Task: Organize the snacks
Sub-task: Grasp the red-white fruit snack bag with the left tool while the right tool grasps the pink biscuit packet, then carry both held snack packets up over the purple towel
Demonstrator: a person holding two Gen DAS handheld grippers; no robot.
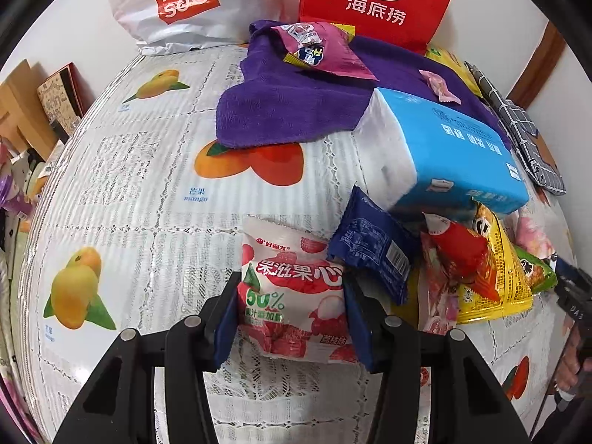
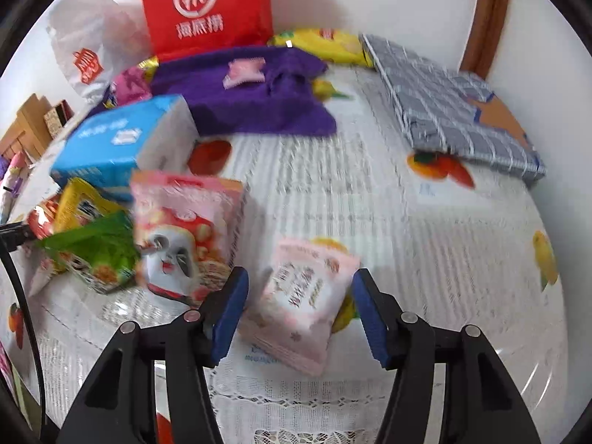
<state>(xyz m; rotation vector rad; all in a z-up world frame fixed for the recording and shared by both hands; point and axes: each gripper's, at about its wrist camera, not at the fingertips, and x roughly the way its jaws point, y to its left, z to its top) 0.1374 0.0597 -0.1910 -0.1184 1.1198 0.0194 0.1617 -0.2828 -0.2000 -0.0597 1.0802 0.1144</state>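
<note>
Listing what we see on the fruit-printed tablecloth [image 1: 148,192]:

- Left gripper [image 1: 292,318]: pinching a white-and-red lychee gummy packet [image 1: 292,288] between both blue pads, low on the cloth.
- Right gripper [image 2: 300,310]: jaws spread around a pale pink snack packet [image 2: 307,299] lying flat on the cloth. We see a gap beside the left pad; contact at the right pad we cannot tell.
- Snack heap just beside the lychee packet: navy packet [image 1: 373,248], red packet [image 1: 462,255], yellow packet [image 1: 507,288], green packet [image 1: 536,270].
- Blue tissue pack [image 1: 455,148], touching the heap.
- Purple towel [image 1: 288,111], bearing a magenta packet [image 1: 322,51] and a small pink candy [image 1: 440,88].
- Red paper bag [image 1: 377,0] and white shopping bag [image 1: 177,3], by the wall.
</note>
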